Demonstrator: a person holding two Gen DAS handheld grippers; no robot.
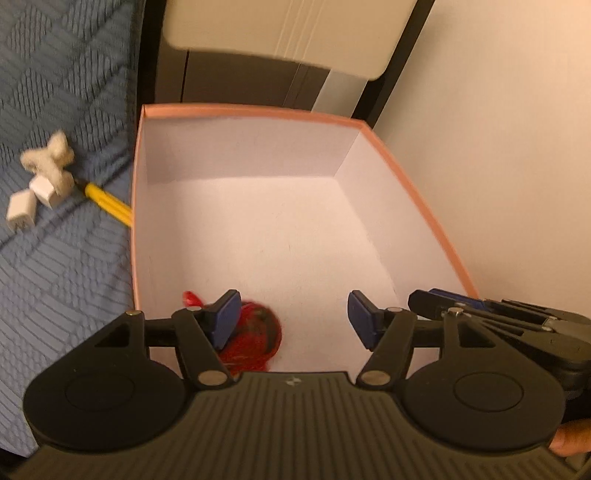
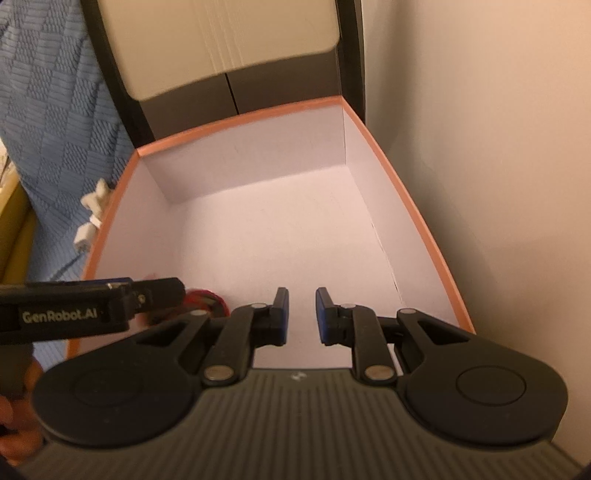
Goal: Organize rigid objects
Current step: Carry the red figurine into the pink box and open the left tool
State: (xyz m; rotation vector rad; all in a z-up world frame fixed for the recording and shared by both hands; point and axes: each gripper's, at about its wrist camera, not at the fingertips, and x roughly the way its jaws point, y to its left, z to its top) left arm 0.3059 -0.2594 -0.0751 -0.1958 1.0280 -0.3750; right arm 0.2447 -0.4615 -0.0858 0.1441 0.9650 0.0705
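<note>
box point(image 1: 251, 110) holds a red object point(image 1: 255, 339); left gripper point(image 1: 291, 317) gapes empty.

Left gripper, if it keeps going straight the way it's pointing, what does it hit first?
Probably the bare white floor of the box. The left gripper is open with nothing between; the red object lies just beside its left finger.

A blue quilted bedspread point(image 1: 55, 258) with a woven block pattern fills the left side. Beyond it stands a chair with a cream backrest point(image 1: 288, 33) on a dark frame point(image 1: 402, 70). A plain beige wall point(image 1: 517, 147) runs along the right, and a dark panel point(image 2: 280, 90) shows beneath the backrest.
</note>
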